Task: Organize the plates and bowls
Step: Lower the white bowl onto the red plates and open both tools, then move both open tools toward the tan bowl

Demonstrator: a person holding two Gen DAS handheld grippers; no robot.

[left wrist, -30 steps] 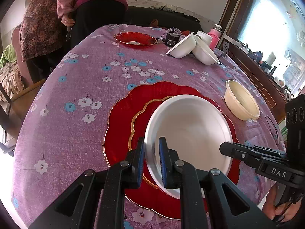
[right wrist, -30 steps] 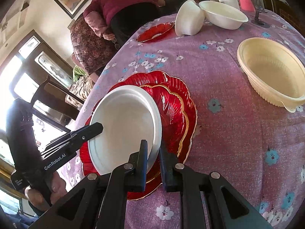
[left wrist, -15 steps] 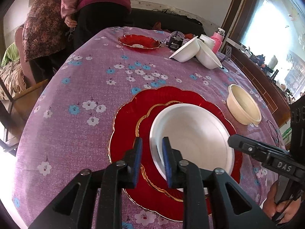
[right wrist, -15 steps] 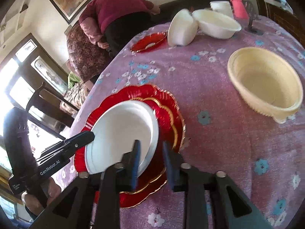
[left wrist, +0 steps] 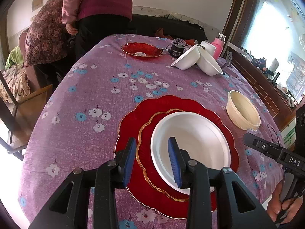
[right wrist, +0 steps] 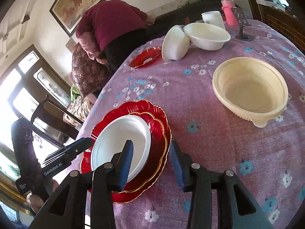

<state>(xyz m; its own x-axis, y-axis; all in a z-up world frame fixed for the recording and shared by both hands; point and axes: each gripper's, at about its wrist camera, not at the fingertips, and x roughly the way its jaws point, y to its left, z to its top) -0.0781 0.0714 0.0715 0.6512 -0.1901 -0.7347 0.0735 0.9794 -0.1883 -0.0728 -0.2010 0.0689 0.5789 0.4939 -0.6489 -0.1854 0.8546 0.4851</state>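
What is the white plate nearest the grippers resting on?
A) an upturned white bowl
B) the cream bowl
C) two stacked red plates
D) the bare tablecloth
C: the white plate sits on a smaller gold-rimmed red plate, itself on a larger red plate.

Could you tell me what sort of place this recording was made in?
Most likely a lived-in home dining room: a table under a floral tablecloth set with red plates and bowls, a framed painting on the wall, and a dark sofa behind.

My left wrist camera looks steeply down along its fingers, close above the white plate (left wrist: 190, 145); my right faces it from the opposite side. Both share the red plates (right wrist: 156, 133).
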